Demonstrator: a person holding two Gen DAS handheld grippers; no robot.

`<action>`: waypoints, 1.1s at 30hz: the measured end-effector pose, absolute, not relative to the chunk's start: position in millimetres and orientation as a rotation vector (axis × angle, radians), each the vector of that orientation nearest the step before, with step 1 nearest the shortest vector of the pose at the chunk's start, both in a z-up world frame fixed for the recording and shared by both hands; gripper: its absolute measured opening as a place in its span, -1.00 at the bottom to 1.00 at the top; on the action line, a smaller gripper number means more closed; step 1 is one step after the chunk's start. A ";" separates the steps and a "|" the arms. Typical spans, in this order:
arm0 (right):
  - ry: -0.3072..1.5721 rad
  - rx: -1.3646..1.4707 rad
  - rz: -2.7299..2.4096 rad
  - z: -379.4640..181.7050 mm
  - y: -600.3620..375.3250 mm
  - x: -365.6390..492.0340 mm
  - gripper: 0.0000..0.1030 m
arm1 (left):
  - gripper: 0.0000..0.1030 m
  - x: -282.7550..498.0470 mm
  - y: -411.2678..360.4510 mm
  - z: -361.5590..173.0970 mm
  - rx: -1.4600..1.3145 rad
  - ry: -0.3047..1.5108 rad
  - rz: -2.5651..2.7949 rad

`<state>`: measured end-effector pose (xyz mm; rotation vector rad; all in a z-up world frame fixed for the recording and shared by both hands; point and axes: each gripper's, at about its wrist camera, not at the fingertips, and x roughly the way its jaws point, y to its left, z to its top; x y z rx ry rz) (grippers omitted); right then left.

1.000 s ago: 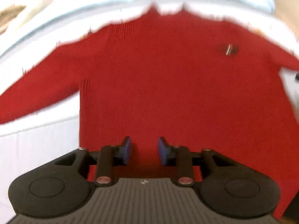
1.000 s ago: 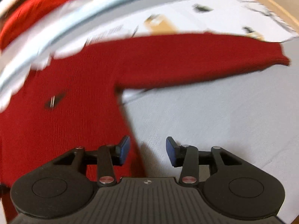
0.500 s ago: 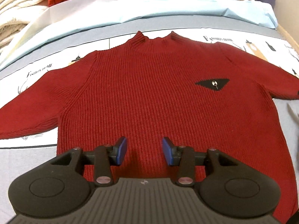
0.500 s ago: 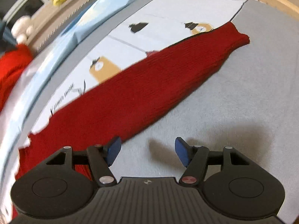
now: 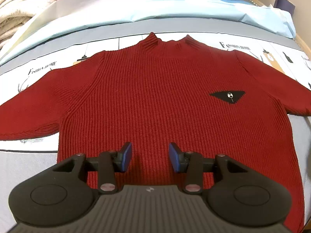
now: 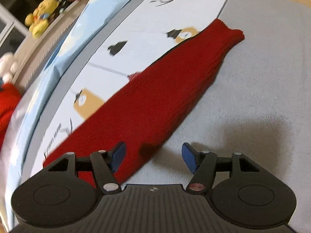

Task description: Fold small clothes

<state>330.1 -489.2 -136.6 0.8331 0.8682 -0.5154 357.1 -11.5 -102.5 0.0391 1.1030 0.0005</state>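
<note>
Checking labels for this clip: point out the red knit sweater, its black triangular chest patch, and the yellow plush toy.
Red knit sweater [image 5: 155,101], left wrist view, middle of chest.
Black triangular chest patch [image 5: 228,95], left wrist view, its centre.
Yellow plush toy [image 6: 41,16], right wrist view, its body.

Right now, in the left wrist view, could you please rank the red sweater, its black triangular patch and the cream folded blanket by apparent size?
1. red sweater, filling most of the view.
2. cream folded blanket, only partly in frame and farther off, so its rank is unsure.
3. black triangular patch, clearly smallest.
</note>
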 end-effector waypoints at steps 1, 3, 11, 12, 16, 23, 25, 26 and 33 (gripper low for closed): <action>0.861 0.852 -0.526 -137.9 -492.2 330.5 0.27 | -0.10 357.9 -10.6 -102.7 0.037 1.104 0.003; 0.851 0.888 -0.546 -141.3 -498.2 331.4 0.26 | -0.10 359.6 -8.3 -103.0 0.030 1.106 0.007; 0.823 0.955 -0.591 -157.4 -507.4 336.5 -0.39 | -0.10 364.6 0.1 -103.3 0.010 1.112 0.021; 0.821 0.958 -0.587 -159.4 -507.0 337.6 -0.46 | -0.10 364.9 1.9 -102.8 0.007 1.111 0.023; 0.799 0.932 -0.612 -158.4 -503.8 342.5 -0.80 | -0.10 365.3 11.5 -100.5 -0.001 1.107 0.036; 0.557 0.386 -0.490 -79.4 -410.9 374.0 -0.82 | -0.10 367.7 40.2 -91.7 -0.032 1.091 0.088; 0.442 0.137 -0.328 -55.4 -346.8 377.2 -0.82 | -0.10 368.4 48.3 -91.0 -0.041 1.092 0.106; 0.386 0.011 -0.209 -47.5 -311.3 374.3 -0.82 | -0.10 369.0 51.5 -90.8 -0.046 1.093 0.113; 0.486 -0.502 0.617 -94.4 -117.2 312.1 -0.78 | -0.10 374.4 69.4 -87.1 -0.088 1.090 0.141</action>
